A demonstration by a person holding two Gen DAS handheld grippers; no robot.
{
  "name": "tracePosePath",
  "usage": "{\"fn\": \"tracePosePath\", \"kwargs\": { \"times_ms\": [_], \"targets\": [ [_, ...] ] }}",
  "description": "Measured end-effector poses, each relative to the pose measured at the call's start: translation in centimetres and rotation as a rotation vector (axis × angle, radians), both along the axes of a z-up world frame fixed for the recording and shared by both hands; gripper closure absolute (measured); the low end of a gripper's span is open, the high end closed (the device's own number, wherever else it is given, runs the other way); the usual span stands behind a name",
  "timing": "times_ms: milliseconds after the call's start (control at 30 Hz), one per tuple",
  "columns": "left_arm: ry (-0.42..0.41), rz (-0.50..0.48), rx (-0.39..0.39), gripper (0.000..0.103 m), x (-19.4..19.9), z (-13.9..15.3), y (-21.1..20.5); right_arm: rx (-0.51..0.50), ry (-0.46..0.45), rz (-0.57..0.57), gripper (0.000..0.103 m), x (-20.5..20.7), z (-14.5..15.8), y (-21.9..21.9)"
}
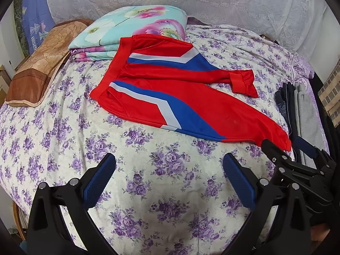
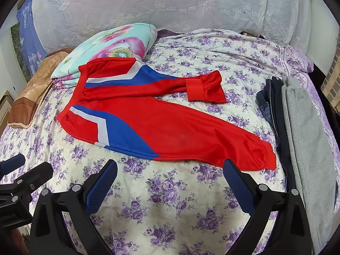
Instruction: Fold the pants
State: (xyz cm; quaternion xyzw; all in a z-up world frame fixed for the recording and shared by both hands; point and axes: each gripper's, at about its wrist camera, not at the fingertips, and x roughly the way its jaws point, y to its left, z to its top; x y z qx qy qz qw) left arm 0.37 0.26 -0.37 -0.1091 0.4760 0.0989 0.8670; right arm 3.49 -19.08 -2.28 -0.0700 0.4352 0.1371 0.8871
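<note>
Both grippers [image 1: 169, 182] [image 2: 170, 188] open, short of pants [image 2: 161, 127] near edge.

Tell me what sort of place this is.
Most likely a home bedroom. The red pants lie on a bed with a purple-flowered sheet, a folded floral quilt and a brown pillow at its far end, and a lace curtain behind.

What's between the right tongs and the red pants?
Only bare floral bedsheet separates the open right tongs from the red pants, per the right wrist view.
</note>
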Motion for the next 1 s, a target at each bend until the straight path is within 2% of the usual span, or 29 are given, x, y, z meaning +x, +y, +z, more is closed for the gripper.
{"fn": "tracePosePath", "kwargs": {
  "times_ms": [1000],
  "targets": [
    [0.022, 0.007, -0.007, 0.005, 0.45, -0.54, 0.31, -0.004, 0.029, 0.013, 0.003, 0.45, -0.98, 0.29]
  ]
}}
